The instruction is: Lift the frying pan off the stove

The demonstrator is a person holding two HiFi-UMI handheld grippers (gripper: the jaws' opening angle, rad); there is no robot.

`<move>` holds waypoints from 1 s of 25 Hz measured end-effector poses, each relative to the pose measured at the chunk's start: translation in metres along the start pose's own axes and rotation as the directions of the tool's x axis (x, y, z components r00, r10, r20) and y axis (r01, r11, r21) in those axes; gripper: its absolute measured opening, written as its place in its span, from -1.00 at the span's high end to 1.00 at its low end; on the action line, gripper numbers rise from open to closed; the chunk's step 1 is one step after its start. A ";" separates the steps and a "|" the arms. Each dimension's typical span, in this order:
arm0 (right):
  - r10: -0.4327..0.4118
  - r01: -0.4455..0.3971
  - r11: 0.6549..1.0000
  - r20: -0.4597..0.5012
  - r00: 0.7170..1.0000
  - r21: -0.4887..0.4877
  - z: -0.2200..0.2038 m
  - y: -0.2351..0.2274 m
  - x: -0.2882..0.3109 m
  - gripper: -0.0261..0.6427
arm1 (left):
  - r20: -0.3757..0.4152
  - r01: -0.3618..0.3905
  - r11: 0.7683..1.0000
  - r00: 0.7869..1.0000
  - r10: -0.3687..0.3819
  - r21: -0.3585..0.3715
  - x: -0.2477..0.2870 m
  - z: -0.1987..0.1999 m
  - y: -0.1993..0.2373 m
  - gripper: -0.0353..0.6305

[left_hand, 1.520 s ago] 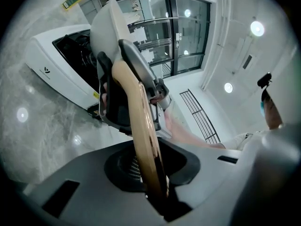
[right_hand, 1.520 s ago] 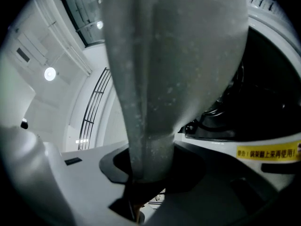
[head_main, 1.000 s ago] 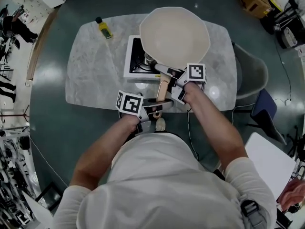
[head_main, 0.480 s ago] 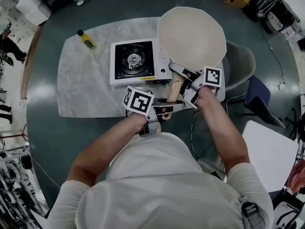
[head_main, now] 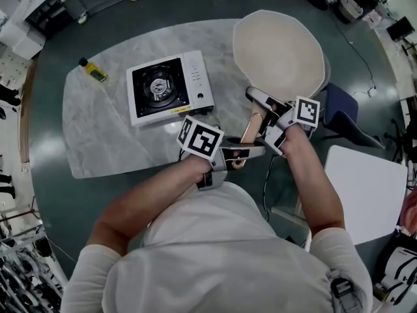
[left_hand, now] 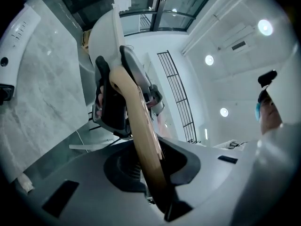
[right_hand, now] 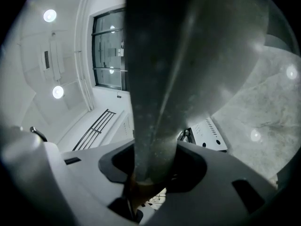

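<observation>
The cream frying pan (head_main: 279,51) hangs in the air to the right of the white gas stove (head_main: 166,87), out over the table's right end. My left gripper (head_main: 240,152) is shut on the far end of the pan's wooden handle (left_hand: 141,131). My right gripper (head_main: 264,113) is shut on the grey metal neck (right_hand: 150,102) where the handle meets the pan. In the right gripper view the pan's grey underside (right_hand: 221,46) fills the top, with the stove (right_hand: 207,133) below it. The black burner (head_main: 157,85) is bare.
A small yellow oil bottle (head_main: 94,70) lies at the far left of the marble table (head_main: 117,142). A blue chair (head_main: 345,113) and a white tabletop (head_main: 365,194) stand to the right. Cables run across the floor under the table's near edge.
The pan has come off the burner and moved to the right with both grippers on its handle. The stove top, covered a second ago, now shows fully.
</observation>
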State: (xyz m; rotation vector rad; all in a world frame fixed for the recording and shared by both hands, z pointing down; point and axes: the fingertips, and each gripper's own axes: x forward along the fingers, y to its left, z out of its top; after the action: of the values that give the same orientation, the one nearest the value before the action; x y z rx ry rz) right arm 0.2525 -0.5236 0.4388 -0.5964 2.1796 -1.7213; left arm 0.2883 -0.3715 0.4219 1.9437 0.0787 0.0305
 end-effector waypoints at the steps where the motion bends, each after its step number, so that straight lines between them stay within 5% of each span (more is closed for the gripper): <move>1: -0.002 0.002 1.000 0.014 1.000 0.003 0.001 0.001 -0.004 0.42 | -0.014 0.008 1.000 1.000 -0.008 -0.004 0.002 -0.001 -0.002 0.64; 12: -0.028 0.026 0.999 0.125 0.992 0.019 0.008 -0.004 -0.070 0.42 | -0.130 0.034 0.999 0.991 -0.036 -0.012 0.047 -0.025 -0.011 0.63; 25: -0.036 0.034 0.999 0.151 0.988 0.017 -0.001 -0.003 -0.073 0.42 | -0.166 0.045 0.999 0.985 -0.046 -0.011 0.042 -0.035 -0.014 0.63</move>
State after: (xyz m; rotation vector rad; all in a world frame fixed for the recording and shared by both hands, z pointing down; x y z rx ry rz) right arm 0.3157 -0.4875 0.4406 -0.7410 2.0621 -1.6501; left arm 0.3274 -0.3311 0.4214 1.9287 0.2338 0.1625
